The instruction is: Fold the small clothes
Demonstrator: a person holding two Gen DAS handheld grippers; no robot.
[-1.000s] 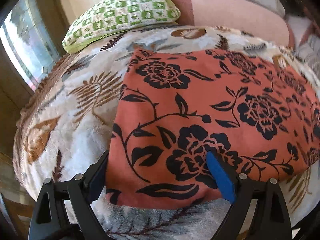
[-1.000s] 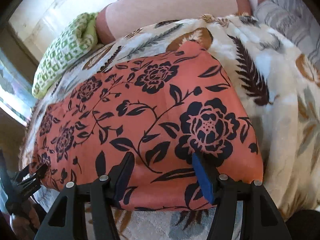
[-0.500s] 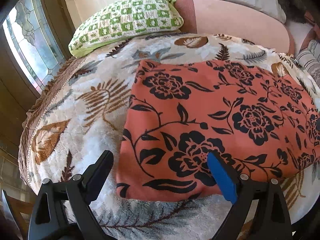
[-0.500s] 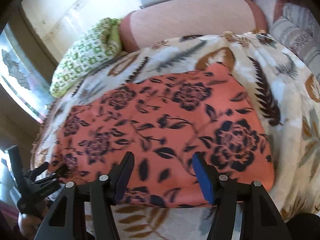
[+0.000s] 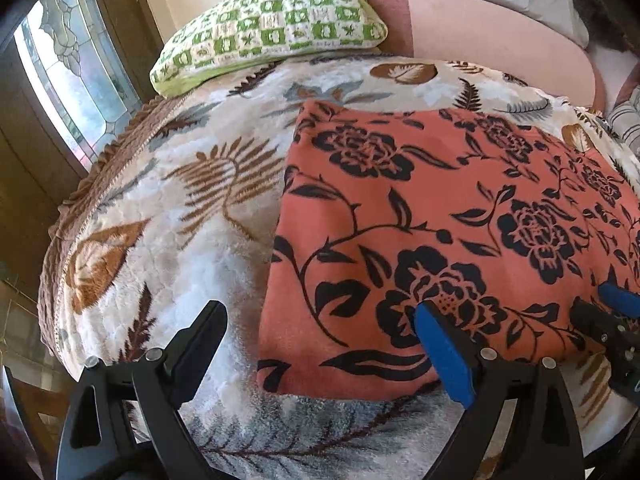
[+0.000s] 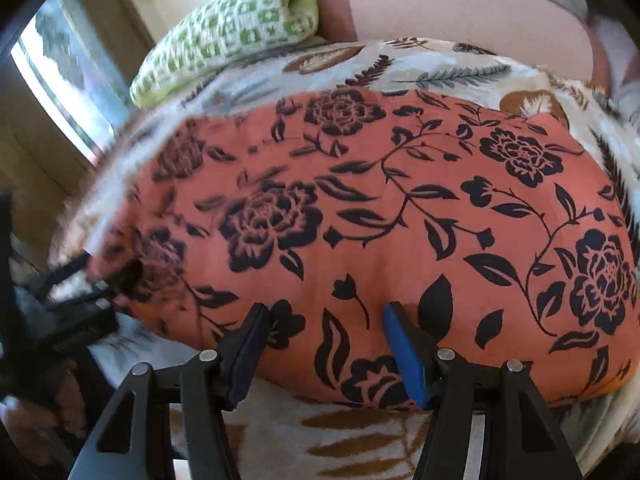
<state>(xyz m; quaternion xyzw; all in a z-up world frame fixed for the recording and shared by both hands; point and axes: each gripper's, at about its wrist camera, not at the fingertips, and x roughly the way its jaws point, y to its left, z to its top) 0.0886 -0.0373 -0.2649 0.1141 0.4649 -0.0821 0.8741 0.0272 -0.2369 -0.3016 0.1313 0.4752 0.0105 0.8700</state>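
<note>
The orange floral garment (image 5: 440, 220) was spread flat on the leaf-print blanket (image 5: 192, 216), just ahead of both hand-held grippers. The left hand-held gripper (image 5: 320, 344) was held wide (straddling its near corner); the right hand-held gripper (image 6: 326, 344) was likewise spread over the near edge, nothing gripped.

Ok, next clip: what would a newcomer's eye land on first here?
The orange cloth with black roses lying flat across the leaf-print blanket. Next, the open left gripper and right gripper, both at the cloth's near edge. A green-and-white checked pillow sits at the far side, by the window.
</note>
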